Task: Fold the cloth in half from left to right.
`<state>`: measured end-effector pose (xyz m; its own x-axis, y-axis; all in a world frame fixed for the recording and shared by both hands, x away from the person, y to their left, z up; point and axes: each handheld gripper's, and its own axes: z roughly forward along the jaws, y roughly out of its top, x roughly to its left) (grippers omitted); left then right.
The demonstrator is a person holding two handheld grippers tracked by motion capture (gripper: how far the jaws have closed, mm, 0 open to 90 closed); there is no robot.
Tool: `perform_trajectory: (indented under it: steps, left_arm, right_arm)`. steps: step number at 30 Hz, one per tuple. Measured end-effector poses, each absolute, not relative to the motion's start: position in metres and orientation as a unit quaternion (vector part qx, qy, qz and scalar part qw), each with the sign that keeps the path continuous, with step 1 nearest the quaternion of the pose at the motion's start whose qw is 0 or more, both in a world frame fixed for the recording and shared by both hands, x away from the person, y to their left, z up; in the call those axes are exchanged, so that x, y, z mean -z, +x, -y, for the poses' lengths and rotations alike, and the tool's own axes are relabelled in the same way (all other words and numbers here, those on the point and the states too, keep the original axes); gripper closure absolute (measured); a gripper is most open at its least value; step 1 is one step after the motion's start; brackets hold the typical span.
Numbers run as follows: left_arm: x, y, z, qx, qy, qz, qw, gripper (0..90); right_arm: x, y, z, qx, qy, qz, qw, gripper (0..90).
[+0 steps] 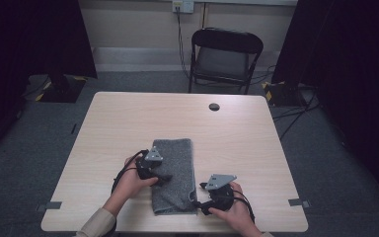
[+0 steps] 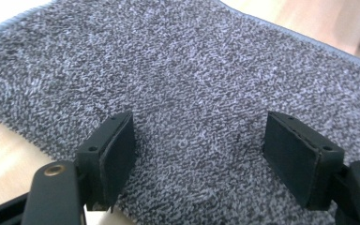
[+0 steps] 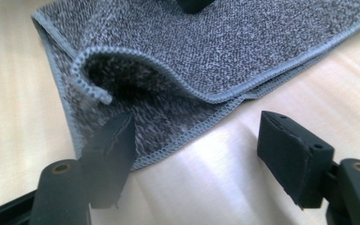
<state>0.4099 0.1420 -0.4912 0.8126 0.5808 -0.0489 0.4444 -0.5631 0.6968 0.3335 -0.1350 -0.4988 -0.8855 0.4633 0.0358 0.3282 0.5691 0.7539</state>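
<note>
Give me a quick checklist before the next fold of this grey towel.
1. Left gripper open, nothing pinched: ok.
2. Right gripper open, nothing pinched: ok.
3. Towel lying folded on the table: ok.
4. Near corner flat: not ok, the top layer's corner curls up by the right gripper.
5. Edges of the layers lined up: not ok, the lower layer sticks out past the upper one.
6. Whole towel on the table, away from its edge: ok.

The towel [image 1: 174,174] lies on the table [image 1: 128,118] near its front edge; a chair [image 1: 225,58] stands behind
</note>
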Motion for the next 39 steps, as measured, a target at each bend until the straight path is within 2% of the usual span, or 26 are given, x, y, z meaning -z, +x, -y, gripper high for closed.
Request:
perform_trajectory:
  steps: [12,17,29,35,39]
  left_arm:
    - [0.492,0.462,-0.121,-0.101,0.882,-0.286,0.36,25.0]
    - [0.489,0.467,-0.113,-0.106,0.883,-0.279,0.363,25.3]
    - [0.478,0.409,-0.14,-0.091,0.879,-0.279,0.377,26.7]
    - [0.477,0.378,-0.154,-0.08,0.881,-0.269,0.38,28.2]
    - [0.476,0.361,-0.161,-0.082,0.883,-0.262,0.381,30.6]
  right_arm:
    - [0.499,0.368,0.131,-0.399,0.235,-0.881,0.098,27.2]
    - [0.496,0.371,0.139,-0.403,0.244,-0.876,0.104,27.3]
    - [0.492,0.349,0.15,-0.401,0.241,-0.877,0.107,29.1]
    - [0.485,0.345,0.151,-0.408,0.237,-0.875,0.11,35.5]
    - [0.481,0.342,0.144,-0.416,0.226,-0.875,0.103,43.0]
